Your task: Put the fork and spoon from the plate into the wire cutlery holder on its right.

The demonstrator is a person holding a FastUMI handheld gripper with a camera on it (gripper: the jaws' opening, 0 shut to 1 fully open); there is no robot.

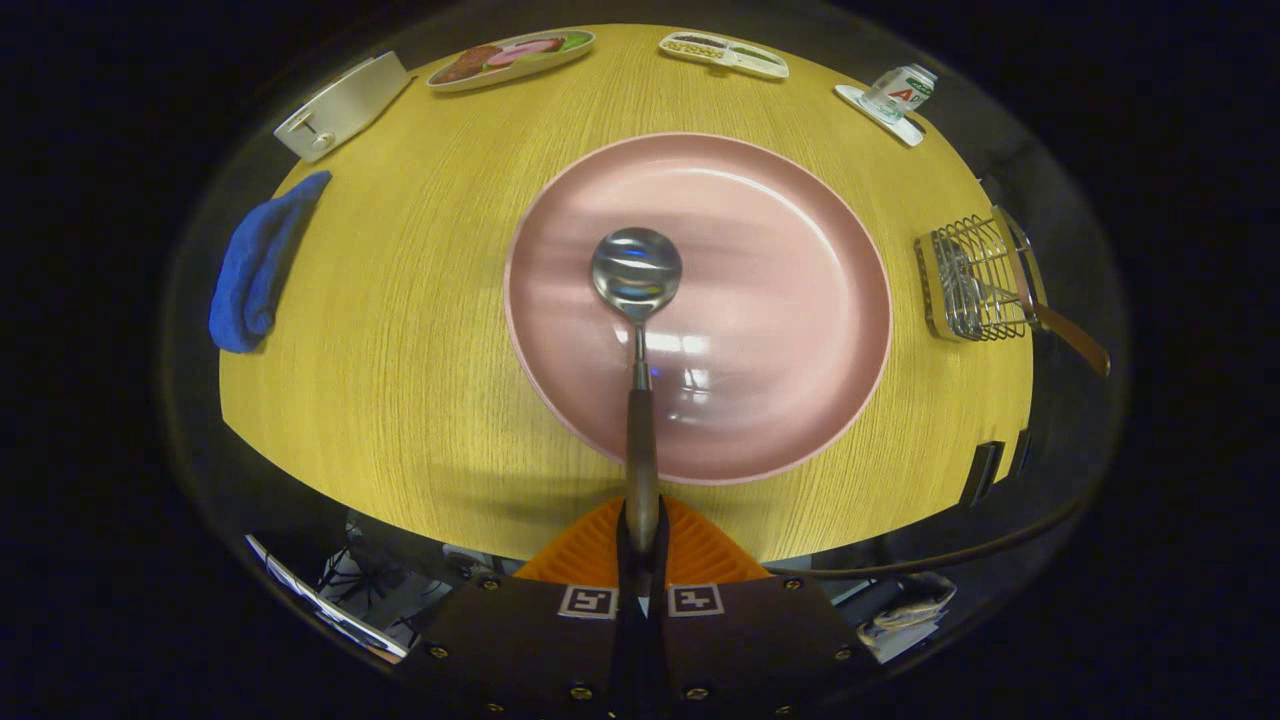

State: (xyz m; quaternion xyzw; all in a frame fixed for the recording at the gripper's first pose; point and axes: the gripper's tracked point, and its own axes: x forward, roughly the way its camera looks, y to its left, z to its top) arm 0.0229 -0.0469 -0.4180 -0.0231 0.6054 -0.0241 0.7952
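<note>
1 gripper (pixel 641 528), fingers pressed together on the brown handle of 1 spoon (pixel 637 290); handle clamped between both fingers, running straight ahead toward 12 o'clock. Spoon bowl round, shiny, over the middle of 1 pink plate (pixel 800 250); cannot tell if touching the plate or lifted. Plate otherwise bare, sitting on 1 yellow wood-grain table (pixel 400 350), just ahead of the fingers.

1 wire cutlery holder (pixel 975 280) at 3 o'clock of the plate, near the table's right edge, apart from the plate. 1 fork (pixel 1065 330) already in the holder, metal end inside the wire, brown handle sticking out toward 4 o'clock past the table edge.

1 blue cloth (pixel 260 265) at 9 o'clock of the plate, bunched at the table's left edge. 1 white box-like item (pixel 345 105) at 10 o'clock, far corner. 1 oval dish with food picture (pixel 512 58) at 11 o'clock, far edge. 1 narrow white tray (pixel 724 54) at 12 to 1 o'clock, far edge. 1 small bottle (pixel 900 92) at 2 o'clock, lying on 1 white coaster (pixel 880 118).
</note>
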